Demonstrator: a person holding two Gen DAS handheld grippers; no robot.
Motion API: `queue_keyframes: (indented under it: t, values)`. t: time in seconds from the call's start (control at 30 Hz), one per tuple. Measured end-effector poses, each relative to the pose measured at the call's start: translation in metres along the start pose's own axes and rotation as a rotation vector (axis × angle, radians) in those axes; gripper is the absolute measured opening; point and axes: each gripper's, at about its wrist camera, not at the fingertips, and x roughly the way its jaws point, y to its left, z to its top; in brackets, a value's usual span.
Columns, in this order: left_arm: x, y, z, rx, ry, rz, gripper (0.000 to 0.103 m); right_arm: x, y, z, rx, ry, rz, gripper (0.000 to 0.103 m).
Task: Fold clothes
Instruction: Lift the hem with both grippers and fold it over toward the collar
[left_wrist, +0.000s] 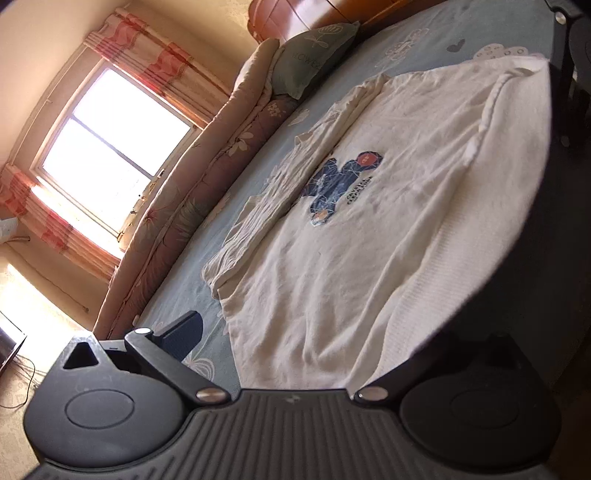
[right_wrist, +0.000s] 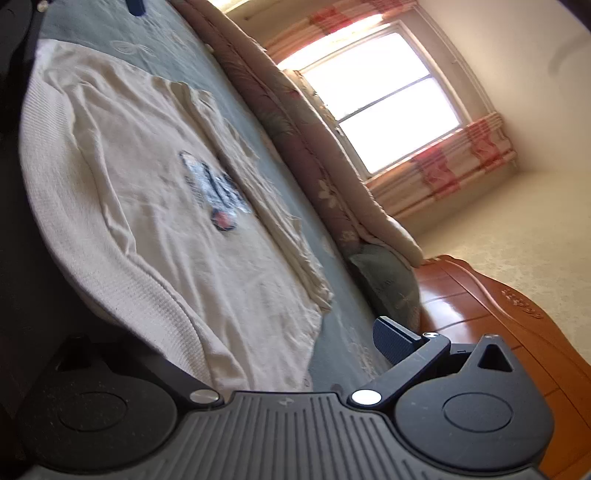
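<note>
The cream knitted sweater with a blue bear print (left_wrist: 369, 221) lies spread on the blue patterned bedsheet (left_wrist: 243, 206), beside the rolled floral quilt (left_wrist: 192, 192). Both the left hand-held gripper (left_wrist: 332, 321) and the right hand-held gripper (right_wrist: 236, 354) stand spread wide, each straddling the sweater's near edge without pinching it.

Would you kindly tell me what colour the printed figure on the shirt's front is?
Mostly dark blue with an orange-red head, on the cream shirt; the printed figure shows best in the left wrist view.

Blown-out window (left_wrist: 107, 147) backlights both views — right view motion-blurred, edges fisheye-bent.
</note>
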Motion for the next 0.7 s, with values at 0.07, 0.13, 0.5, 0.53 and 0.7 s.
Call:
queue_keyframes:
  t: [0.07, 0.13, 0.5, 0.53, 0.7]
  values:
    - [-0.002, 0.004, 0.000, -0.027, -0.012, 0.022, 0.103, 0.001, -0.002, 0.000, 0.018, 0.011, -0.044, 0.103]
    - [-0.002, 0.005, 0.002, -0.036, -0.021, 0.039, 0.103, 0.002, -0.002, 0.000, 0.030, 0.020, -0.087, 0.103]
    - [0.015, 0.021, 0.020, 0.019, -0.037, 0.075, 0.103, 0.025, -0.007, 0.009, -0.034, -0.018, -0.185, 0.103]
    - [0.018, 0.024, 0.022, 0.021, -0.038, 0.081, 0.103, 0.029, -0.010, 0.011, -0.037, -0.022, -0.195, 0.103]
    - [0.033, 0.037, 0.033, 0.024, -0.050, 0.108, 0.103, 0.048, -0.023, 0.025, -0.044, -0.046, -0.242, 0.103]
